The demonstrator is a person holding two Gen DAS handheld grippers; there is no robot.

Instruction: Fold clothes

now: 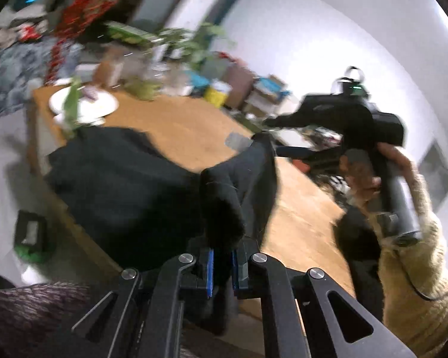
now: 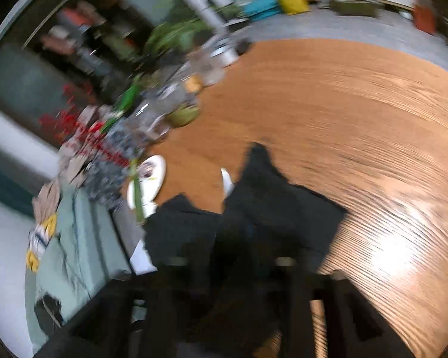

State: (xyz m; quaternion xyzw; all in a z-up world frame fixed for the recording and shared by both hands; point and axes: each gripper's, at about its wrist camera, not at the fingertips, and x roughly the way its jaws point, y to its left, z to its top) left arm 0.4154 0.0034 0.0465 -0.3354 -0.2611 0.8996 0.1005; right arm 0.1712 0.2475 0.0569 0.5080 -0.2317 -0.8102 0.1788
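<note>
A black garment (image 1: 119, 179), soft, light and limp, lies partly on the wooden table (image 1: 179, 122), one edge raised and pinched in the left gripper (image 1: 222, 264). It seems best held at edges or corners. Blur hides the right gripper's (image 2: 239, 283) state; clutter and a white plate (image 1: 83, 104) crowd the table's far side.

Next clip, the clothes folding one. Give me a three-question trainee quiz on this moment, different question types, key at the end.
1. True or false: the left gripper is shut on the black garment.
2. What lies on the wooden table behind the garment: A a white plate, B a laptop, C a shoe?
3. Fill in: the person's right hand comes out of a ____ knitted sleeve.

Key: 1 true; 2 A; 3 cream.
</note>
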